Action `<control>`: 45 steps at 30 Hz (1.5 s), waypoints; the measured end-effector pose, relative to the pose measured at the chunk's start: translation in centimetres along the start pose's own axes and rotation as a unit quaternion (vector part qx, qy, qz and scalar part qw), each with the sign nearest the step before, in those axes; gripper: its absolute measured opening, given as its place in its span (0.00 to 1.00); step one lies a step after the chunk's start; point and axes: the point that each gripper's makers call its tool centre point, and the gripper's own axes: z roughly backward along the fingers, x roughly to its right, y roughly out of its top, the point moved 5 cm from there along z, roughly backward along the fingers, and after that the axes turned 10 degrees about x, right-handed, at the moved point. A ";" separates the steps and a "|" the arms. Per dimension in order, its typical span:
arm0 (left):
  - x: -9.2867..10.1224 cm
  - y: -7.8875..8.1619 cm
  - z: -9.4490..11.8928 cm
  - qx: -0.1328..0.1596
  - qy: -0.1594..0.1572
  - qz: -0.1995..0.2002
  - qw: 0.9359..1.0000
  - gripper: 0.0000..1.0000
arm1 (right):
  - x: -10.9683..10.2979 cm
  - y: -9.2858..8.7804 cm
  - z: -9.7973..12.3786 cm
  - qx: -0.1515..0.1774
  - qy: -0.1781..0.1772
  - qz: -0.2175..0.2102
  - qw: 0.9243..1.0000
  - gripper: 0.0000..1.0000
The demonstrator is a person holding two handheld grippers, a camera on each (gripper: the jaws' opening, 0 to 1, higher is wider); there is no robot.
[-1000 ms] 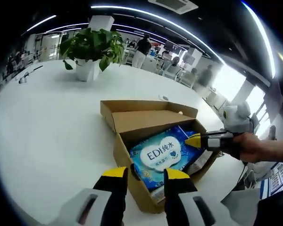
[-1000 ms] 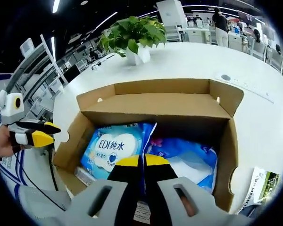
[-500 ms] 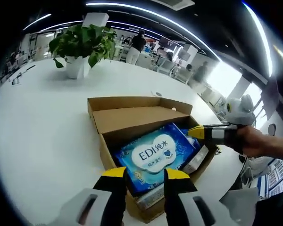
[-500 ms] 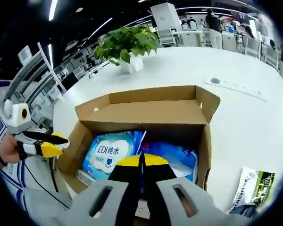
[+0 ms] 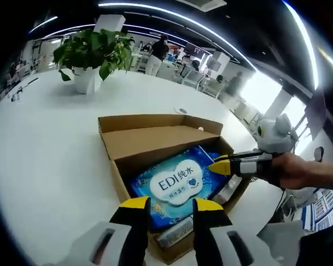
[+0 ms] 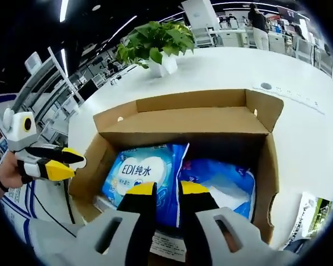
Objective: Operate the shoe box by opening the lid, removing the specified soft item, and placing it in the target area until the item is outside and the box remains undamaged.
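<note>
The brown shoe box [image 5: 117, 177] stands open on the white table, its lid [image 5: 155, 138] folded back. Inside lies a blue soft pack marked EDI [image 5: 175, 185], with a second blue pack [image 6: 222, 177] beside it. My left gripper [image 5: 171, 205] hovers open at the box's near wall. It also appears at the left of the right gripper view [image 6: 64, 164], held by a hand. My right gripper [image 6: 167, 188] is open above the packs, with the EDI pack's [image 6: 141, 172] raised edge between its jaws. It reaches in from the right in the left gripper view [image 5: 219, 165].
A potted plant [image 5: 91, 55] stands on the table beyond the box. A printed packet [image 6: 308, 213] lies to the right of the box. A round socket [image 6: 266, 86] sits in the tabletop. Desks and people are far behind.
My right gripper's jaws, shut half a second ago, have parted over the blue packs. Both views have shifted slightly with the hands; the box stays open.
</note>
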 end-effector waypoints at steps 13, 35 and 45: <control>0.7 -0.5 -0.5 -0.010 -0.017 0.006 1.000 0.30 | -0.4 -0.7 -0.1 -0.022 -0.021 0.134 0.991 0.00; 2.3 -1.8 -4.1 -0.046 -0.026 0.004 0.999 0.30 | 3.2 1.6 3.9 -0.004 -0.091 0.124 0.988 0.00; 2.4 -2.3 -6.5 -0.070 -0.018 0.021 0.997 0.30 | 3.6 1.5 4.5 -0.004 -0.092 0.113 0.989 0.00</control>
